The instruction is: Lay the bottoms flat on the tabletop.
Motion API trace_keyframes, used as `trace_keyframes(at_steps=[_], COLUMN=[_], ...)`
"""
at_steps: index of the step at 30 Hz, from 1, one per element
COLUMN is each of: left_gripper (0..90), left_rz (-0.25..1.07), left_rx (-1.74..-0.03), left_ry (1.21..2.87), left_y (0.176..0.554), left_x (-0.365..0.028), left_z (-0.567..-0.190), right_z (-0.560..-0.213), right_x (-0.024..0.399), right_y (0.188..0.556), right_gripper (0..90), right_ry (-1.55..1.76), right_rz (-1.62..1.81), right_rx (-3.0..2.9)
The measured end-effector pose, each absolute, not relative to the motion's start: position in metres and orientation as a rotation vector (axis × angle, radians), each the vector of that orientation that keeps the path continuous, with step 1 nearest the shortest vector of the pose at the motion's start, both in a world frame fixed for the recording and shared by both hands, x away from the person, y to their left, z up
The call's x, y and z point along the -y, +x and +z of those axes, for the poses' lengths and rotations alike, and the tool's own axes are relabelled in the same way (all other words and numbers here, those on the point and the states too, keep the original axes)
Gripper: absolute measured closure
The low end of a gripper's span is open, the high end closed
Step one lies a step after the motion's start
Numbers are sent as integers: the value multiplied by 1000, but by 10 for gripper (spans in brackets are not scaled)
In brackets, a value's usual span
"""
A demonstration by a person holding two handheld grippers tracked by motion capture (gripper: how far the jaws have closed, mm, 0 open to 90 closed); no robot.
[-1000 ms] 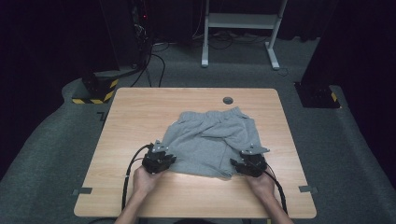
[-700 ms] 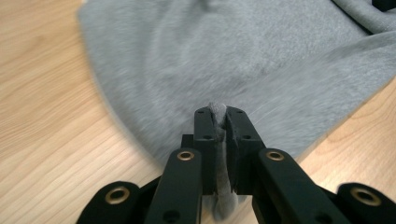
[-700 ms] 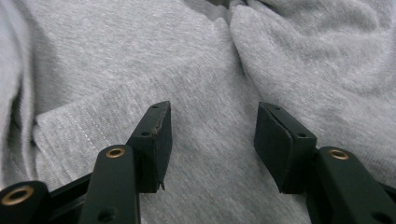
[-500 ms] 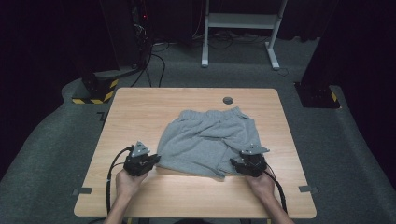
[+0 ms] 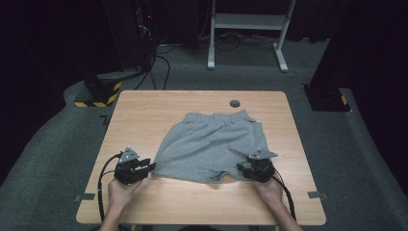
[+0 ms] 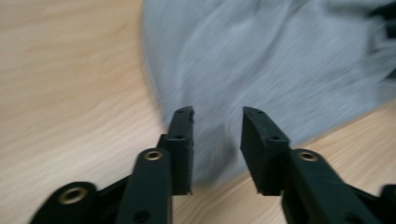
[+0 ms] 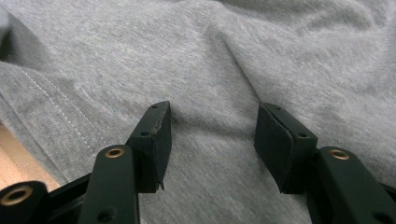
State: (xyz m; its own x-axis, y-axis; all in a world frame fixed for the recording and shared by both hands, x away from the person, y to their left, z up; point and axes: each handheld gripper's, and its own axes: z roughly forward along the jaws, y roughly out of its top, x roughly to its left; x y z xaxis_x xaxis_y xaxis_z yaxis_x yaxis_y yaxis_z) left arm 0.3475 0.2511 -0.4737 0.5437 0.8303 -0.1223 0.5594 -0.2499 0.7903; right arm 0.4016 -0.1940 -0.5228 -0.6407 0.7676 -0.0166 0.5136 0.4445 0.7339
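Grey shorts [image 5: 211,144] lie spread flat on the wooden table [image 5: 144,110], waistband toward the far edge. My left gripper [image 5: 150,167] sits at the near left corner of the left leg. Its jaws have just been opening; in the left gripper view [image 6: 217,116] they stand apart with the hem of the shorts [image 6: 280,60] lying between and beyond them, unpressed. My right gripper [image 5: 243,168] rests at the near hem of the right leg. In the right gripper view [image 7: 212,112] the jaws are wide apart over flat grey fabric [image 7: 187,46].
A round cable hole [image 5: 235,103] sits near the table's far edge behind the waistband. Tape marks [image 5: 82,197] stick out at the near side edges. On the floor beyond stand a white desk frame [image 5: 248,21] and a yellow-black striped block [image 5: 98,91].
My left gripper moved out to the left, drawing the bunched shorts into a flat spread, and its jaws have come apart off the fabric. The right gripper stayed put.
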Motion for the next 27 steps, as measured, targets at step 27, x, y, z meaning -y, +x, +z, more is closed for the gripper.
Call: trace_keyframes(at_steps=[27], left_gripper=[661], left_rz=[368], left_rx=[-1285], left_ry=[2068], left_y=[347], left_x=[-260], left_z=[-494], right_z=[-523], right_x=[194], right_y=[402], right_gripper=[457], right_ry=[1089], right_rz=[1017], right_rx=[-2354])
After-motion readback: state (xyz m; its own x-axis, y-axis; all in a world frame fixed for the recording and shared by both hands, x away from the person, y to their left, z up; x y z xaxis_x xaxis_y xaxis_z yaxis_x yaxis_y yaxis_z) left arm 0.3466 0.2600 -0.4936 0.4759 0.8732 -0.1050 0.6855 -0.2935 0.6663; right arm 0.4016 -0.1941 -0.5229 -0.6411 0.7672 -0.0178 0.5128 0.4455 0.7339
